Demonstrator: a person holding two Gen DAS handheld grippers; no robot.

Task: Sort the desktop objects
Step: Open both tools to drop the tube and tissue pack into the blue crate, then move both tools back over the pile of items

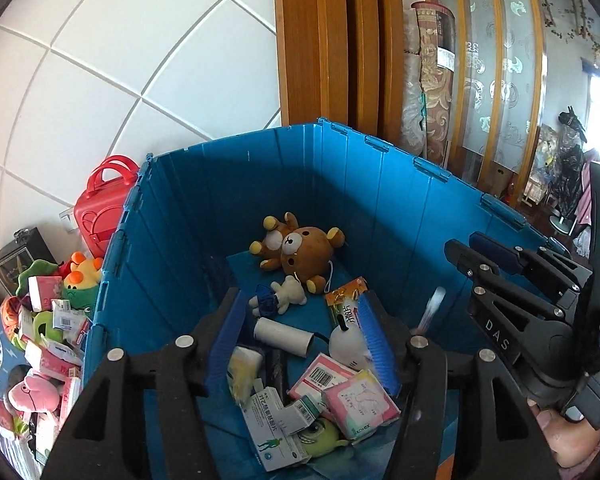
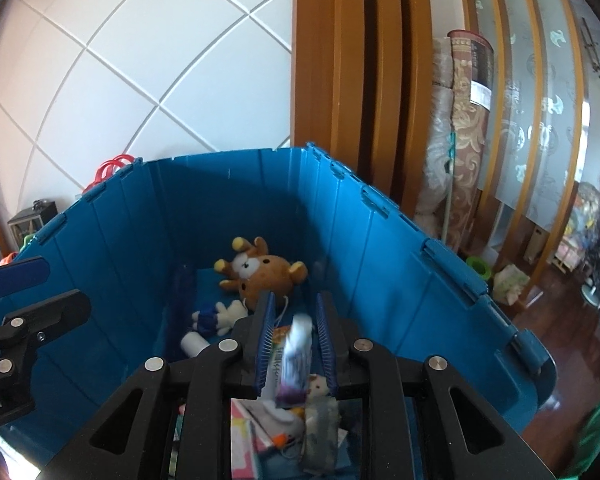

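Note:
A big blue plastic crate (image 1: pixel 172 216) holds sorted items: a brown bear plush (image 1: pixel 300 254), a small white bear (image 1: pixel 290 294), a white roller (image 1: pixel 282 334), medicine boxes (image 1: pixel 274 426) and pink tissue packs (image 1: pixel 360 400). My left gripper (image 1: pixel 304 344) is open and empty above the crate's near side. My right gripper (image 2: pixel 294 344) is open over the crate (image 2: pixel 380 248); a blurred white and purple packet (image 2: pixel 296 360) is in the air between its fingers, apart from both pads. The packet shows as a blur in the left view (image 1: pixel 432 308), below the right gripper (image 1: pixel 496 258).
Left of the crate lies a pile of plush toys and small boxes (image 1: pixel 48 340), with a red case (image 1: pixel 100 208) and a dark lantern (image 1: pixel 16 258) behind. A tiled wall, wooden door frame (image 1: pixel 340 40) and rolled carpets (image 1: pixel 432 80) stand beyond.

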